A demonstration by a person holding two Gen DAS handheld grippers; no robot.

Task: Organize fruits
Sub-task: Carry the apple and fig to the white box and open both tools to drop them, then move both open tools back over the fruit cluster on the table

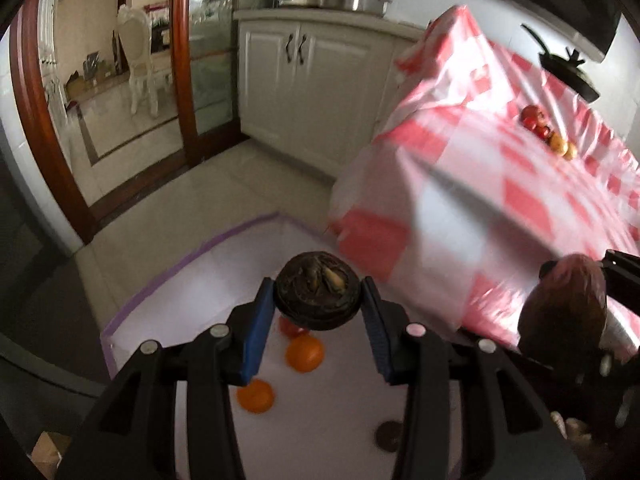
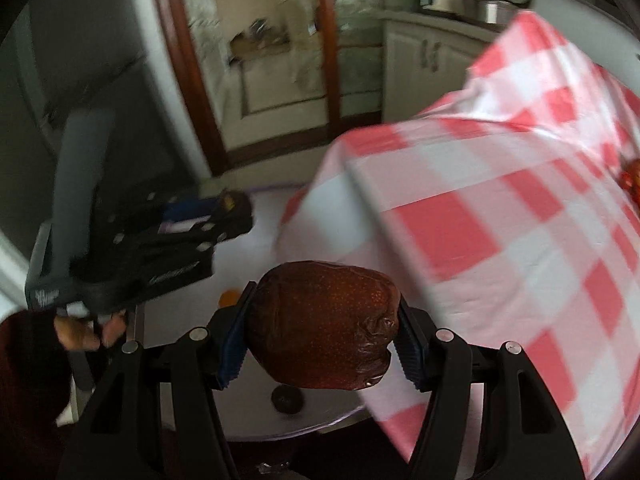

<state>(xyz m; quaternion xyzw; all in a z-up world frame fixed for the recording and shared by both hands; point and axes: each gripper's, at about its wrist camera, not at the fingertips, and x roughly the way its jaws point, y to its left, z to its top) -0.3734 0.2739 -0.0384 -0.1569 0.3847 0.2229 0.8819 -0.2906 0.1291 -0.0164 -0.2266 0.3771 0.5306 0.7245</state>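
My left gripper (image 1: 318,292) is shut on a dark round mangosteen (image 1: 316,300) with its calyx facing up. It hangs over a white tray (image 1: 216,280) with a purple taped edge. In the tray lie two oranges (image 1: 305,354), a red fruit (image 1: 291,327) and a dark fruit (image 1: 390,436). My right gripper (image 2: 324,300) is shut on a large dark-red speckled fruit (image 2: 320,328), also above the tray (image 2: 256,264). The left gripper (image 2: 228,216) shows blurred at the left of the right wrist view. More red and yellow fruits (image 1: 548,132) sit on the table.
A table under a red-and-white checked cloth (image 1: 500,200) stands right of the tray, its cloth hanging close to both grippers. White kitchen cabinets (image 1: 304,80) and a wooden glass door (image 1: 192,80) lie beyond. A hand (image 2: 88,332) grips the left tool's handle.
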